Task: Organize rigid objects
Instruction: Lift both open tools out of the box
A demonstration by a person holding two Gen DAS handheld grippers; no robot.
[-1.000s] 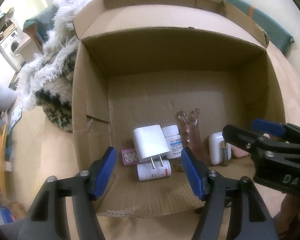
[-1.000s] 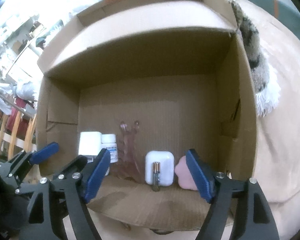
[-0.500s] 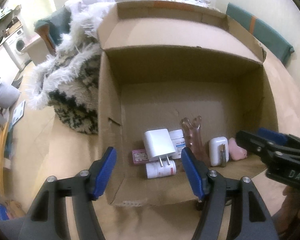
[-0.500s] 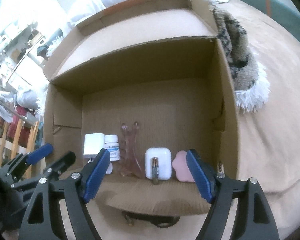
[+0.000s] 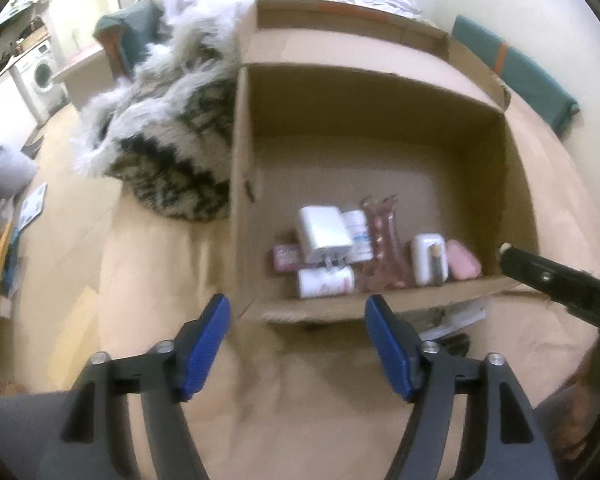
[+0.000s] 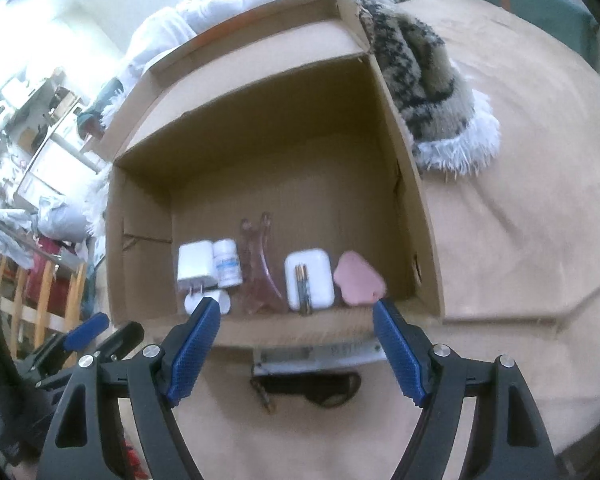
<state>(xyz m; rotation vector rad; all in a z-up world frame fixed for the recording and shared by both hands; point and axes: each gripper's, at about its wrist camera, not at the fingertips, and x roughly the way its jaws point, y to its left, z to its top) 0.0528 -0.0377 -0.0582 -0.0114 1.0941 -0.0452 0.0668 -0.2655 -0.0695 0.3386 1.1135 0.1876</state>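
An open cardboard box (image 5: 244, 200) (image 6: 416, 208) sits on a tan sheet. Along its near wall lie a white charger (image 5: 323, 234) (image 6: 195, 265), a white pill bottle (image 5: 358, 235) (image 6: 228, 262), a second bottle on its side (image 5: 326, 282), a pink clear stand (image 5: 384, 252) (image 6: 260, 268), a white case with a battery on it (image 5: 428, 258) (image 6: 308, 278) and a pink piece (image 5: 463, 265) (image 6: 358, 278). My left gripper (image 5: 298, 346) is open and empty, in front of the box. My right gripper (image 6: 296, 350) is open and empty too, just before the near wall.
A black object and a white flat strip (image 6: 320, 354) (image 5: 456, 320) lie on the sheet just in front of the box. A fluffy patterned blanket (image 5: 172, 152) (image 6: 420, 68) lies beside the box. The right gripper shows in the left view (image 5: 560, 284).
Both grippers have pulled back and up out of the box. The box now looks smaller, and the objects in front of it have come into view.
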